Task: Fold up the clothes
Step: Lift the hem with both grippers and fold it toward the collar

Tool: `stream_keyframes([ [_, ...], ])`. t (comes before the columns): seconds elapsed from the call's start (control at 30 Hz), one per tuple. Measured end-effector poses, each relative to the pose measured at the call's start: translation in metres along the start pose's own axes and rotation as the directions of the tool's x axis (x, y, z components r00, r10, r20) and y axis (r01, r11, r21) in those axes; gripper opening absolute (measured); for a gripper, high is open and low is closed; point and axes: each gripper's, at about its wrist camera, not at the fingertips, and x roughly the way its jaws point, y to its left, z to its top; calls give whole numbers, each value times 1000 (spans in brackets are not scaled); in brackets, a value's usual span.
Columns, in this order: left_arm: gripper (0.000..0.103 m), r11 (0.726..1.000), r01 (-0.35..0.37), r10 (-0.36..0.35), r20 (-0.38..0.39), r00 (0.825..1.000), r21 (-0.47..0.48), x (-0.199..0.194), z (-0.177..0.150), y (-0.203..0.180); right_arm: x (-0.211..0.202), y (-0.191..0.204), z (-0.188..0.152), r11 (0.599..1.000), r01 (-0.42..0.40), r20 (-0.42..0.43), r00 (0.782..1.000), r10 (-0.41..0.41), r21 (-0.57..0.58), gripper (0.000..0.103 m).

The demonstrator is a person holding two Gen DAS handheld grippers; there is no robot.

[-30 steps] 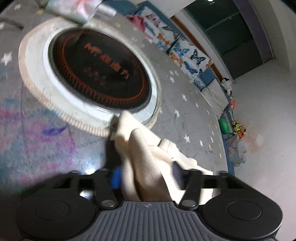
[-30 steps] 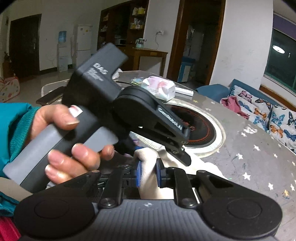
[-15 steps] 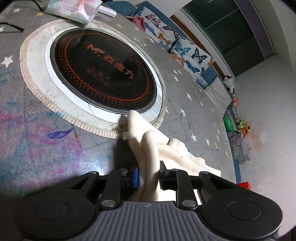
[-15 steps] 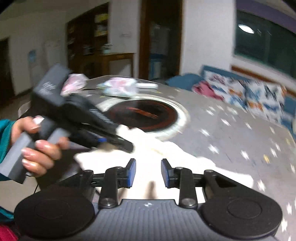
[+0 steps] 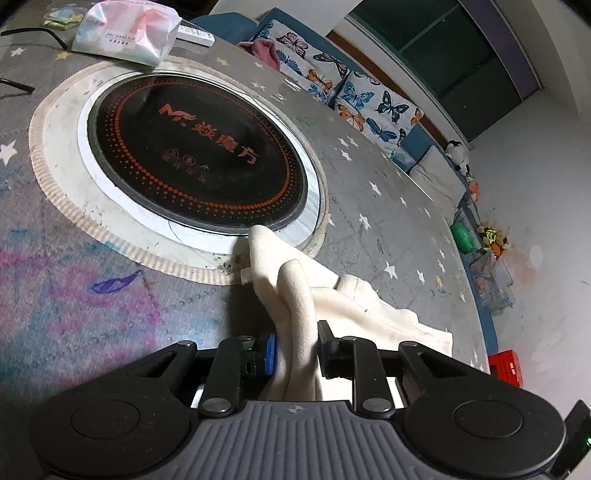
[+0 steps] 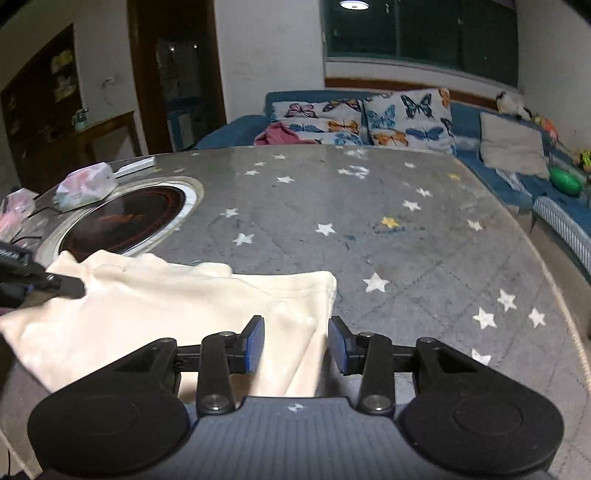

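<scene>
A cream garment (image 6: 155,306) lies on the round grey star-patterned table (image 6: 369,214), partly bunched. My left gripper (image 5: 295,349) is shut on a bunched fold of the cream garment (image 5: 295,295) near the edge of the black induction hob (image 5: 195,158). Its tip also shows at the left edge of the right wrist view (image 6: 55,284), pinching the cloth. My right gripper (image 6: 295,343) is open, its jaws standing either side of the garment's right edge, just above it.
A tissue pack (image 5: 125,29) and a white remote (image 5: 194,35) lie beyond the hob (image 6: 125,221). A black cable (image 5: 33,31) runs at the far left. A blue sofa with butterfly cushions (image 6: 369,118) stands behind the table. The table edge (image 6: 561,295) curves on the right.
My right gripper let go of the cloth, opened and swung right to the garment's right edge. My left gripper closed on the bunched fold and has kept hold of it.
</scene>
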Motion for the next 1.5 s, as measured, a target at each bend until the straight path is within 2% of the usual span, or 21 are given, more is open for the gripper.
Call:
stream_keyframes([
  [0.17,25,1000,0,0,-10,1000,19,0,1,-1,9,-11,-5,998,-19,-10,1000,20,65,38],
  [0.3,26,1000,-5,5,-17,1000,20,1,2,-2,9,-13,-6,995,-36,-9,999,37,89,18],
  [0.4,26,1000,-12,12,-20,1000,24,1,2,-4,6,-12,-5,995,-35,-1,999,36,95,12],
  [0.53,24,996,-27,28,-13,1000,81,1,1,-14,-5,-9,-2,996,-31,38,999,27,89,10],
  [0.73,21,987,-5,4,6,1000,158,1,1,-38,-28,-8,7,998,2,112,994,-9,60,9],
  [1.1,13,947,60,-60,-9,998,315,33,-5,-117,-61,-53,20,981,159,191,965,-178,113,9],
  [1.5,13,895,135,-109,-86,990,424,93,-32,-199,-67,-120,21,927,334,169,917,-361,169,9],
])
